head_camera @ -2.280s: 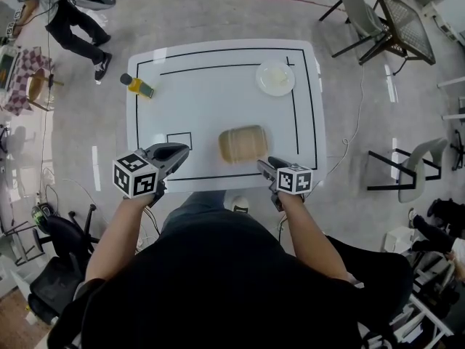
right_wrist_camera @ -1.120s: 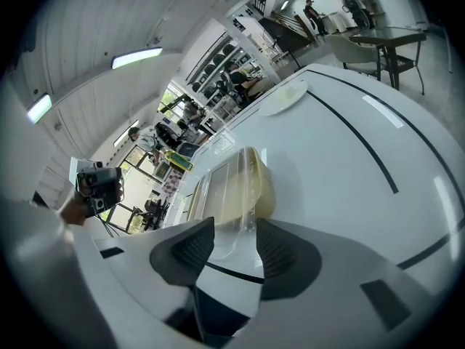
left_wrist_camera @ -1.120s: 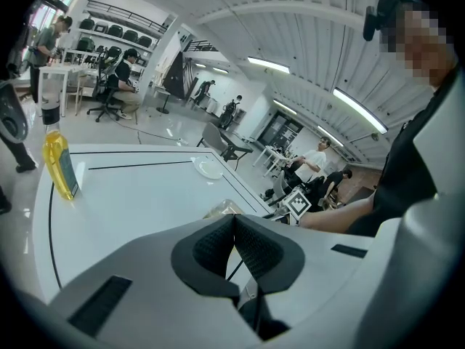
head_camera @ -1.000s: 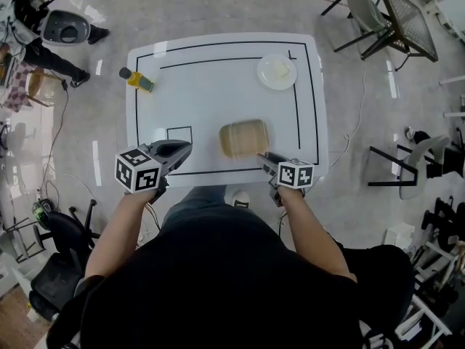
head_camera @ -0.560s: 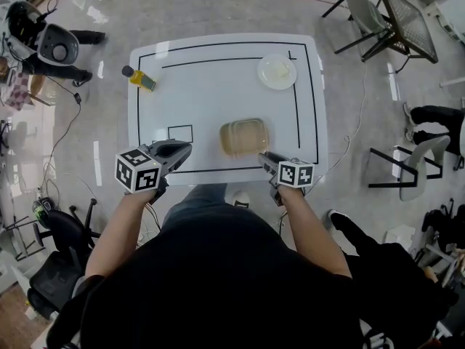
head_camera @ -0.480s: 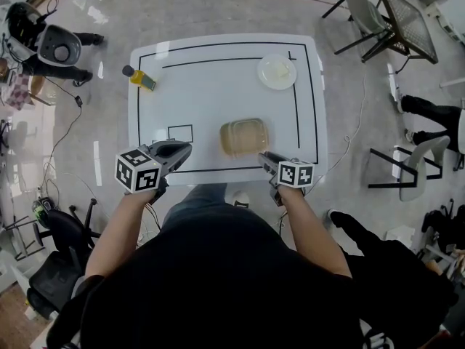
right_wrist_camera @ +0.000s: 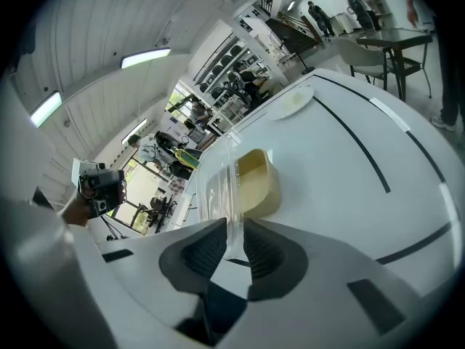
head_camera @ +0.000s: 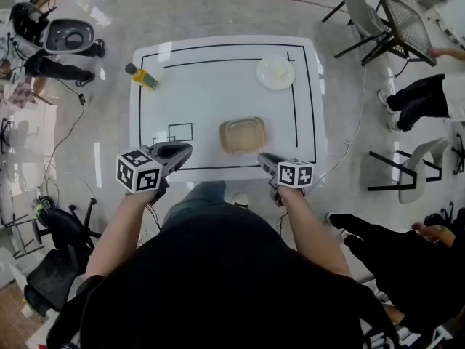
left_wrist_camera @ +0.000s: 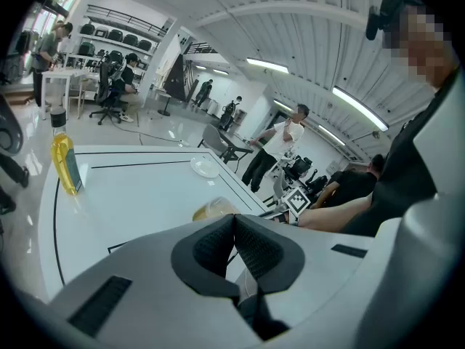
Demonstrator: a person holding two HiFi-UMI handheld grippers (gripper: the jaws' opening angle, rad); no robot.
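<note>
The person's two hands are holding the tools low over the near edge of the white table [head_camera: 211,93]. The left gripper [left_wrist_camera: 234,220] is hovering above the table's near left corner with its ridged pads pressed together and nothing between them. The right gripper [right_wrist_camera: 232,227] is hanging at the near right, and its jaws are pinching the near edge of a clear lid [right_wrist_camera: 218,187], which is standing up almost on end between the pads. That lid is rising from a tan plastic container [head_camera: 242,134], which is sitting on the table just beyond the right gripper's tips, inside the black taped rectangle and a little right of its middle. A small black taped square is showing to the container's left, ahead of the left gripper. Farther off, a white plate [head_camera: 276,72] is lying near the far right corner of the rectangle, well apart from the container. A bottle [head_camera: 144,78] of yellow liquid with a dark cap is standing at the far left corner, outside the taped line. Beyond the table, a dark chair [head_camera: 363,13] is standing on the grey floor, and a person [left_wrist_camera: 280,147] is standing there too.
</note>
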